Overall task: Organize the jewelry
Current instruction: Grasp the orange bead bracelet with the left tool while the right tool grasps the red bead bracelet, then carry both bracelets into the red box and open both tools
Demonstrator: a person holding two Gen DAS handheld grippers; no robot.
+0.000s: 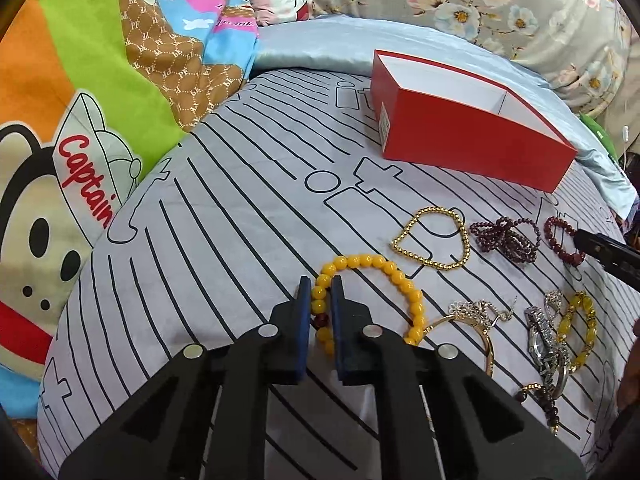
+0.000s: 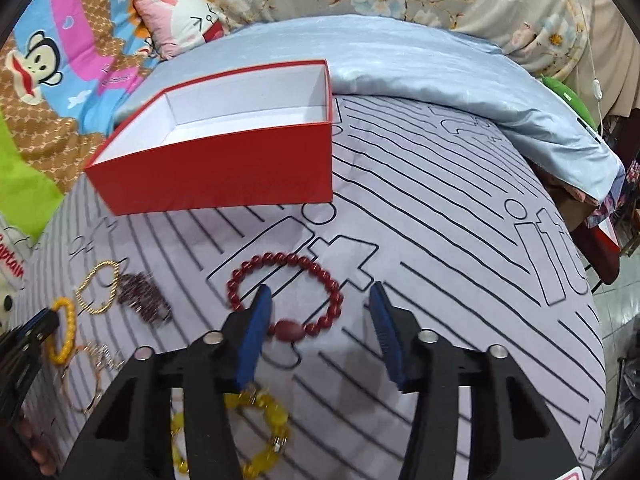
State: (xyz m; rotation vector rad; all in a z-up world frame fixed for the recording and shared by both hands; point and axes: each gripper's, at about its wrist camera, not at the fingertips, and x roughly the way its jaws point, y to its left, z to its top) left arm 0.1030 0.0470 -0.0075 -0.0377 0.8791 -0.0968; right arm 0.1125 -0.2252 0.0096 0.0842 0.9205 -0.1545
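Jewelry lies spread across my striped grey bedspread (image 1: 224, 216), with an open red box (image 1: 472, 136) waiting empty at the far side. My left gripper (image 1: 320, 300) has its blue fingers drawn close around one side of the yellow bead bracelet (image 1: 384, 268); a few beads sit in the narrow gap between them, and I judge the strand gripped, or all but gripped. My right gripper (image 2: 318, 300) stands wide apart over the dark red bead bracelet (image 2: 288, 292), its left finger reaching into the loop and its right finger well clear to the right, holding nothing.

To do this step well, I would press the left fingers squarely onto the beads, not the elastic between them, then lift straight up before swinging far and right toward the box, so the dangling loop clears the gold bead chain (image 1: 434, 238) and the gold bangle (image 1: 476, 336) that touches it on its right. On the right side I would shift so both fingers straddle one side of the red loop near its large oval bead (image 2: 289, 330) before closing.

The purple bead cluster (image 1: 508, 238), a silver watch (image 1: 546, 340) and a translucent yellow bracelet (image 1: 576, 320) wait nearer my right edge.
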